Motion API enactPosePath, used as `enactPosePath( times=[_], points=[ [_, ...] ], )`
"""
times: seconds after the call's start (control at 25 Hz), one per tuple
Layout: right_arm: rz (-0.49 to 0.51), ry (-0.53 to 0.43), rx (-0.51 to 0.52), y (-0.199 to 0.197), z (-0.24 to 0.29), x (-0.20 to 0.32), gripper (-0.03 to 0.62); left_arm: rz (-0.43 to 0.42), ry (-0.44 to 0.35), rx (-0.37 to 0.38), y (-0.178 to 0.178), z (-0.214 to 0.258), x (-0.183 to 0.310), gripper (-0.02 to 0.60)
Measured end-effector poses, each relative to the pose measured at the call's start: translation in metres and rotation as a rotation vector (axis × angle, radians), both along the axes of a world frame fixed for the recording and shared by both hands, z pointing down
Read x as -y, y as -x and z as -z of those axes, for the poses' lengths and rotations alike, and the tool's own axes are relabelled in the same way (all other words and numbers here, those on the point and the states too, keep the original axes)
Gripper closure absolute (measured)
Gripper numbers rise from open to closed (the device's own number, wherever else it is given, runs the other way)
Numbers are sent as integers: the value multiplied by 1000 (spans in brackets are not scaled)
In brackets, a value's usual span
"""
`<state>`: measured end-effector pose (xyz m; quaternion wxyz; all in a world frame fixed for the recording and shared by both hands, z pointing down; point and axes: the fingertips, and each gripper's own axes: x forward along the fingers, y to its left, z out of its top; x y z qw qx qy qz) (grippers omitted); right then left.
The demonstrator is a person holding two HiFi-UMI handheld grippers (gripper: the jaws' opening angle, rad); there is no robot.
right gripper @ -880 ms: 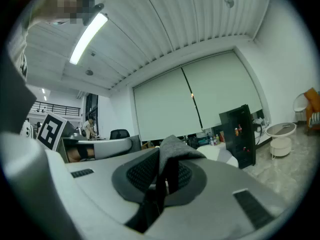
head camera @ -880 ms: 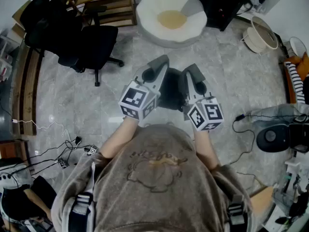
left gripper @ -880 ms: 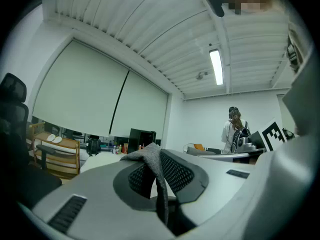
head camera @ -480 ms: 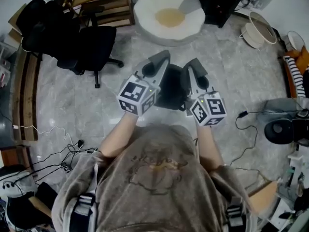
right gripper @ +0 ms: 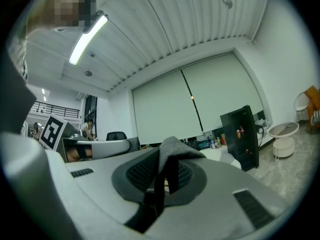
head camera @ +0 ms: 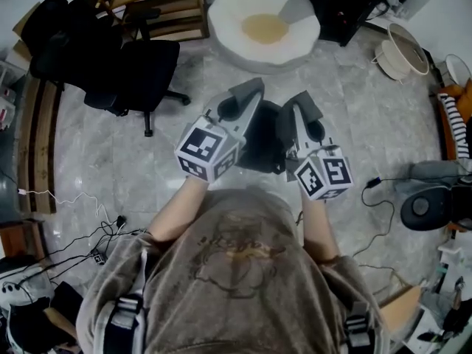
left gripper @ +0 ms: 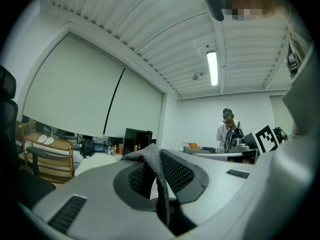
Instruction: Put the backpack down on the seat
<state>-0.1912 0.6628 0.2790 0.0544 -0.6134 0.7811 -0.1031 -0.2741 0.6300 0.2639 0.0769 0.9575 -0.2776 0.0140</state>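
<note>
A dark backpack (head camera: pixel 259 140) hangs between my two grippers over the grey floor, mostly hidden by them in the head view. My left gripper (head camera: pixel 242 98) is shut on a grey strap (left gripper: pixel 151 160) that folds up out of its jaws. The right gripper (head camera: pixel 301 110) is shut on the other grey strap (right gripper: pixel 171 151) in the same way. Both grippers point level, side by side in front of my chest. Ahead on the floor stands the round white seat (head camera: pixel 295 32) with a yellowish hollow in its middle, apart from the backpack.
A black office chair (head camera: pixel 136 65) stands to the left with a wooden shelf (head camera: pixel 166 9) behind it. Cables (head camera: pixel 81 234) trail on the floor at the lower left. A dark cabinet (head camera: pixel 343 6), a pale basket (head camera: pixel 402 50) and a round grey appliance (head camera: pixel 424 205) stand at the right.
Both grippers have stayed shut on the straps. The right gripper has drifted slightly right and the scene has shifted a little in the view.
</note>
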Motion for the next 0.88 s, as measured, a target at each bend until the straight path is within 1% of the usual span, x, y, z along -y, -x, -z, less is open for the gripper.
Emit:
enactPosePath(
  times=[0.24, 0.4, 0.56, 0.88],
  points=[
    [29, 34, 36, -11, -23, 46, 568, 9, 42, 4, -12, -23, 47, 554],
    [53, 45, 44, -34, -22, 85, 568, 12, 64, 4, -37, -23, 86, 554],
    [73, 70, 60, -56, -22, 130, 568, 16, 89, 25, -60, -25, 128, 554],
    [142, 88, 87, -101, -14, 233, 567, 58, 106, 39, -105, -20, 224, 554]
  ],
)
